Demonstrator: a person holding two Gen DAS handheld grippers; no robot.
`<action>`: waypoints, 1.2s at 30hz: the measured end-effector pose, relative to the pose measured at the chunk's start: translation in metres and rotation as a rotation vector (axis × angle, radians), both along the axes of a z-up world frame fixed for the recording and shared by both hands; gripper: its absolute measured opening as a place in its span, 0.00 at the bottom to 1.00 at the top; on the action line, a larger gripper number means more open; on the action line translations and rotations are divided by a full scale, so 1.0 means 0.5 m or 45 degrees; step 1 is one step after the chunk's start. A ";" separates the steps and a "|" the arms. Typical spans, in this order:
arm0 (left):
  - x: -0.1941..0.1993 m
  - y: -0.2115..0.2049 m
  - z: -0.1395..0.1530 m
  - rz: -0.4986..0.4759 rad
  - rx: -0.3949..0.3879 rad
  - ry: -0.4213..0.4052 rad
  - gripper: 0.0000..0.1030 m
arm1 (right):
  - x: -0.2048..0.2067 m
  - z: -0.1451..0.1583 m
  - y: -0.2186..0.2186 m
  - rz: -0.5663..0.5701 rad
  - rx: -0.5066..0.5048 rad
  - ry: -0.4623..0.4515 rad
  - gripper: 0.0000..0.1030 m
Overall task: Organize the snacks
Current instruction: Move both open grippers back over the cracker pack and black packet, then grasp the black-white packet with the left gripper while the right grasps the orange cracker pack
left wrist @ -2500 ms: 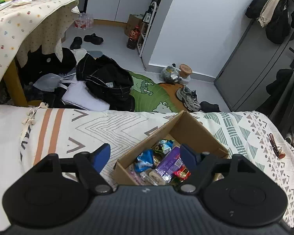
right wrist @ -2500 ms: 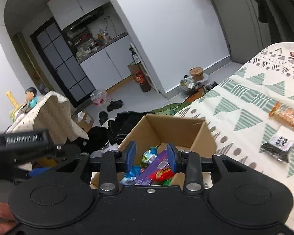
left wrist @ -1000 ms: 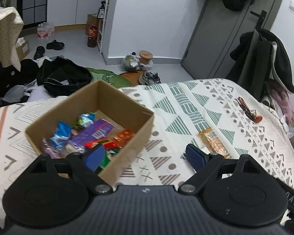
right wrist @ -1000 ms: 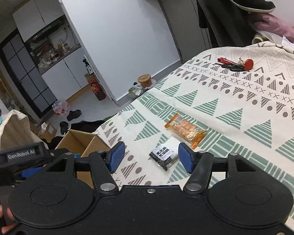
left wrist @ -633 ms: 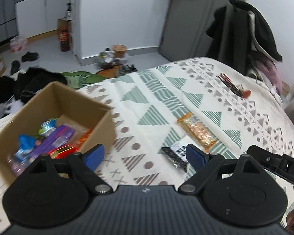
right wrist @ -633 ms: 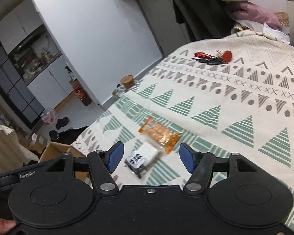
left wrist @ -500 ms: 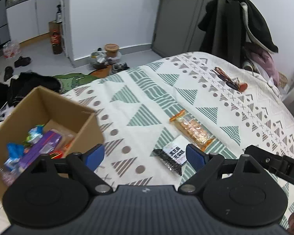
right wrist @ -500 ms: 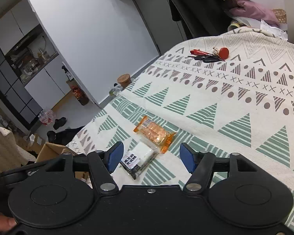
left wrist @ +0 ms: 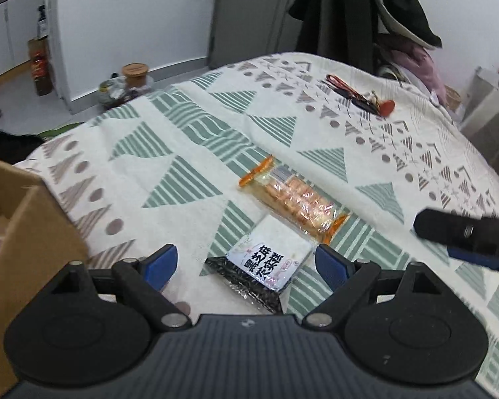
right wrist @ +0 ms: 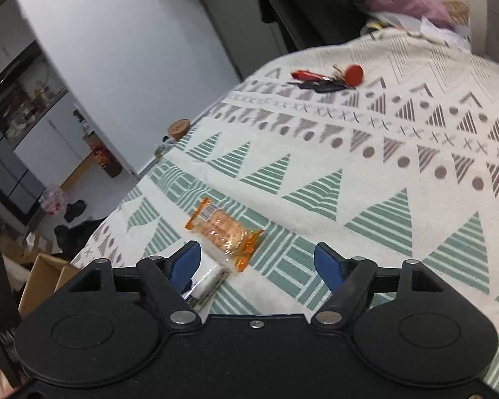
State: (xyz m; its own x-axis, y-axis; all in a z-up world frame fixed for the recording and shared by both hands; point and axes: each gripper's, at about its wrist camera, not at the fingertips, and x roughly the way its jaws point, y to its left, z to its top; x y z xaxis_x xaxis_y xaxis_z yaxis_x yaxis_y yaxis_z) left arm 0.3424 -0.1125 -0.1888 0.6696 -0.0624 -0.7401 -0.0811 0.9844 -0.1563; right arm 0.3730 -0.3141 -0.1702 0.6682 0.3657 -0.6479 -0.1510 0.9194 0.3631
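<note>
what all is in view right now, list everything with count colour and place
cracker pack: 1, orange, on the bedspread
white packet: 1, white and black, beside the cracker pack, between the left fingers
box: 1, brown cardboard, left edge of the bed
keys: 1 bunch, red and black, far side of the bedspread
bedspread: 1, white with green and grey triangles
jar: 1, wooden lid, on the floor
left gripper: 1, black, blue fingers, open
right gripper: 1, black, blue fingers, open

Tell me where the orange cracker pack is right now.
On the patterned blanket, mid-frame in the left wrist view: orange cracker pack, touching the black-and-white snack packet.
</note>
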 end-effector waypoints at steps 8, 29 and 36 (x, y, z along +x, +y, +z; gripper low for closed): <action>0.026 0.018 -0.034 -0.066 -0.044 -0.010 0.87 | 0.034 -0.028 0.034 0.017 -0.021 0.023 0.72; 0.033 0.048 -0.047 -0.012 -0.134 0.007 0.44 | 0.060 -0.075 0.094 0.072 -0.138 0.026 0.72; 0.027 0.076 -0.022 0.081 -0.134 0.003 0.43 | 0.076 -0.071 0.119 0.119 -0.211 -0.041 0.73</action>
State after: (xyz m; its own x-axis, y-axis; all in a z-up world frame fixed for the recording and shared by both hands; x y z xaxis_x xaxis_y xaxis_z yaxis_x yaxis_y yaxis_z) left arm 0.3559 -0.0746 -0.1997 0.6727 -0.0973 -0.7335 -0.1431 0.9555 -0.2581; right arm 0.4108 -0.2549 -0.2056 0.6575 0.3174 -0.6833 -0.2477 0.9476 0.2018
